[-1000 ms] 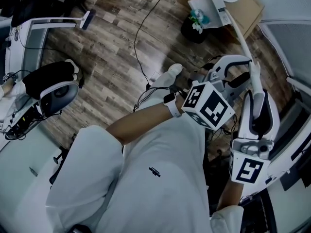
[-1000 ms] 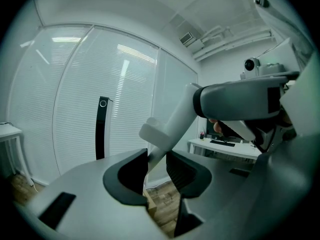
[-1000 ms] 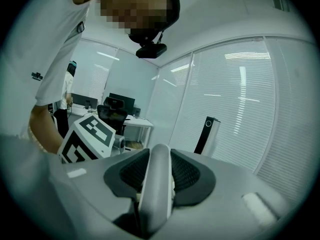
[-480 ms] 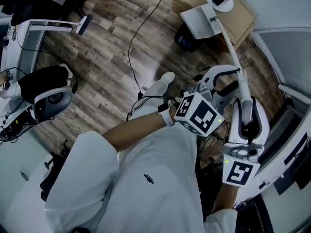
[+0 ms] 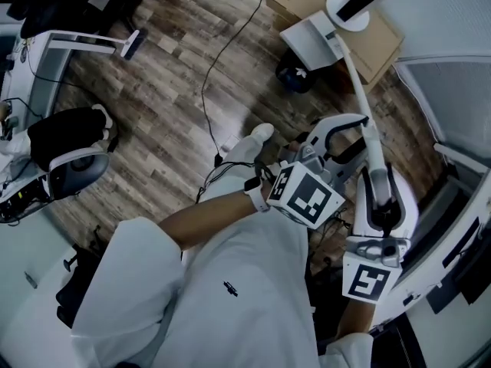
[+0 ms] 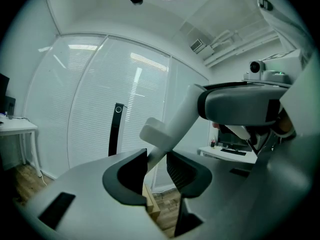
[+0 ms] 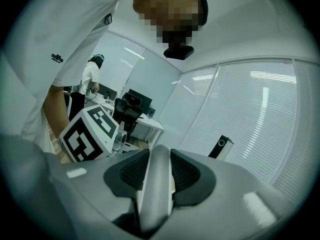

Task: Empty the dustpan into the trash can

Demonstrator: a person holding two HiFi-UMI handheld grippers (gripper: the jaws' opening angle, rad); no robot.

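The white dustpan (image 5: 311, 38) hangs tilted beside and just above the black trash can (image 5: 291, 79) on the wood floor. Its long white handle (image 5: 357, 90) runs down toward me. My left gripper (image 5: 347, 133) is shut on the handle partway along; in the left gripper view the pole (image 6: 172, 129) passes between the dark pads (image 6: 134, 171) of that gripper (image 6: 156, 164). My right gripper (image 5: 381, 176) is shut on the handle's grey grip end (image 7: 157, 184), which fills the gap in the right gripper (image 7: 159, 171). What is inside the dustpan is hidden.
A cardboard box (image 5: 380, 21) lies behind the trash can. A black cable (image 5: 209, 90) trails over the floor by my shoe (image 5: 249, 142). An office chair (image 5: 69, 148) and a white desk (image 5: 46, 41) stand at the left. Glass walls with blinds (image 5: 453, 90) close the right.
Both grippers, still holding the handle, slid down and left in the head view. The dustpan has shifted down-left with them and now sits closer over the trash can.
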